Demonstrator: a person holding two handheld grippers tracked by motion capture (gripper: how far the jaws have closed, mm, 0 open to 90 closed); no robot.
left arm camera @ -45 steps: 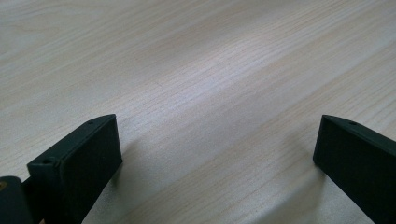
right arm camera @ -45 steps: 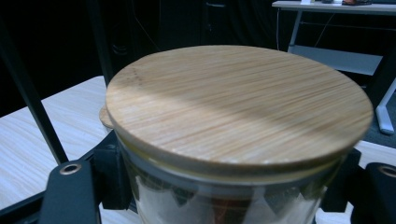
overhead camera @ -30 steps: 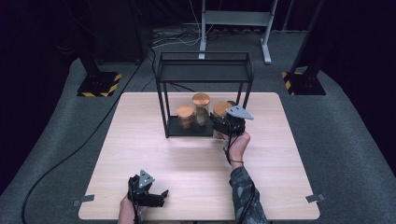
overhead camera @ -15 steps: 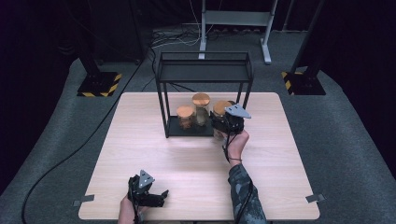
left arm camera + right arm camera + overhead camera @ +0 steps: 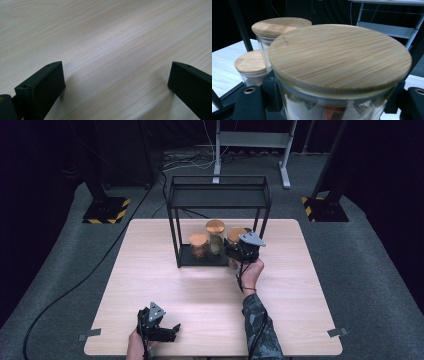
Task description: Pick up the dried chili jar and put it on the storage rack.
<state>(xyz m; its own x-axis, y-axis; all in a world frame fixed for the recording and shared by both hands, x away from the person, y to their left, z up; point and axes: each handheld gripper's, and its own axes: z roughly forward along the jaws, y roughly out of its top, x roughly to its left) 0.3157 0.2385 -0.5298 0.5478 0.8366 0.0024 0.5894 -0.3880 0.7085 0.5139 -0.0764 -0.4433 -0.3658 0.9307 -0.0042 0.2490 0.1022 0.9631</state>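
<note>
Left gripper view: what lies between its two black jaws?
Nothing but bare light wooden table; the left gripper holds its jaws wide apart over it.

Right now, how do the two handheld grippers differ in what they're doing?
The right gripper reaches to the black rack at the far side of the table and is clamped on a bamboo-lidded glass jar; the left gripper sits near the table's front edge. The left gripper's jaws stand wide open over bare wood; the right gripper's hug the jar. Both are black, each in one hand.
</note>
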